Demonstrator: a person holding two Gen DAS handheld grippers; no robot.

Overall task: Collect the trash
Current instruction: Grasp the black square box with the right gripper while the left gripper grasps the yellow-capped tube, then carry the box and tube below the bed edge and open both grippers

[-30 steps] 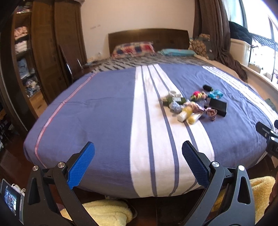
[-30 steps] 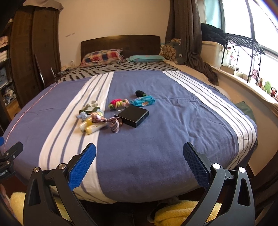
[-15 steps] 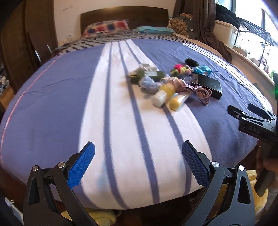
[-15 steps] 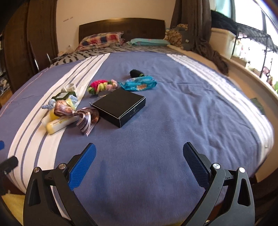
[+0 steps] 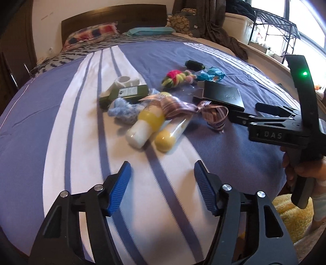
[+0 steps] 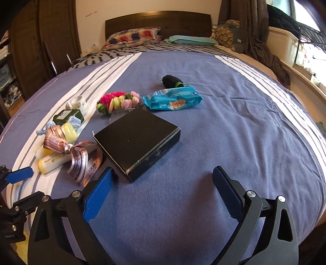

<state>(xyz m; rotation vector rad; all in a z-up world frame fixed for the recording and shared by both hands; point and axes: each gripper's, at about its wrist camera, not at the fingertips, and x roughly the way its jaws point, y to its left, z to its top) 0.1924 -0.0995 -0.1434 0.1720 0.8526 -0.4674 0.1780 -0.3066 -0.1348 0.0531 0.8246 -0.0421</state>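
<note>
Clutter lies on a blue and white striped bedspread [image 5: 61, 126]. Two yellow-capped bottles [image 5: 149, 124] lie side by side under a striped ribbon bow [image 5: 183, 108]. Behind them are a dark green box [image 5: 126, 93], blue yarn [image 5: 122, 111], a white tape roll [image 5: 124, 80], a pink and yellow pompom string [image 6: 118, 101], a blue wrapper [image 6: 173, 99], a black thread spool [image 6: 171, 80] and a black box [image 6: 136, 138]. My left gripper [image 5: 161, 179] is open and empty, just short of the bottles. My right gripper [image 6: 163, 187] is open and empty, close before the black box.
Pillows [image 6: 132, 36] and a dark headboard [image 6: 159, 19] are at the far end of the bed. A wardrobe [image 6: 24, 51] stands at left. Curtains [image 6: 254, 30] and a window rack [image 5: 273, 28] are at right. A yellow towel [image 5: 285, 216] lies on the floor.
Both grippers have moved forward over the bed toward the clutter. The left gripper's jaws have narrowed somewhat. The right gripper now shows close at the right of the left wrist view.
</note>
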